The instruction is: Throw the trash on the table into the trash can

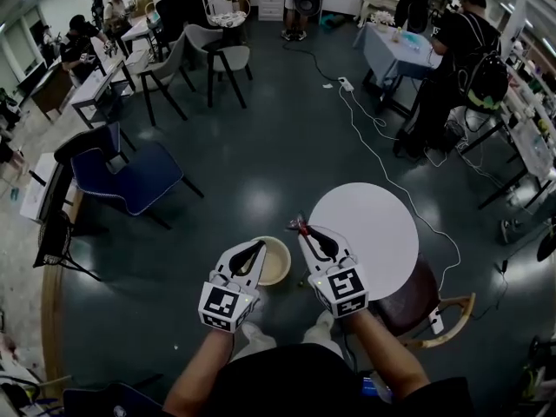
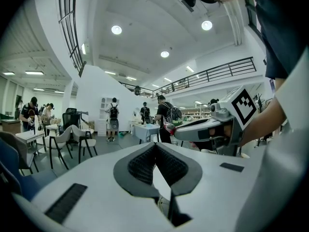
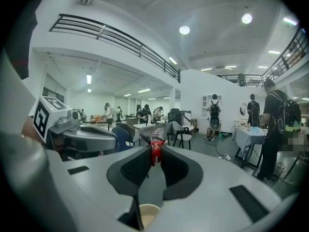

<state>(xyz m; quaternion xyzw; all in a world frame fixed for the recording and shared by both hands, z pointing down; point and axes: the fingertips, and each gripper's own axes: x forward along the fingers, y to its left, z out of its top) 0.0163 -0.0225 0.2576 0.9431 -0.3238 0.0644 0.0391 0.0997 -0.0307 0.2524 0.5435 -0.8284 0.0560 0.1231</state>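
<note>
A small red and silver wrapper (image 1: 298,225) is pinched at the tips of my right gripper (image 1: 303,230), which is shut on it. In the right gripper view the wrapper (image 3: 155,148) sticks up between the black pads. The gripper hangs between the white round table (image 1: 369,233) and the cream trash can (image 1: 276,263). The can's rim (image 3: 147,212) shows below the jaws. My left gripper (image 1: 258,248) is shut with nothing in it, its tips over the can's left rim. In the left gripper view its pads (image 2: 166,166) meet, and the right gripper (image 2: 166,125) shows beside it.
A brown chair with a wooden frame (image 1: 434,311) is tucked at the table's right. A blue chair (image 1: 126,176) stands to the left on the dark floor. A white cable (image 1: 375,142) runs across the floor beyond the table. People stand at desks further back.
</note>
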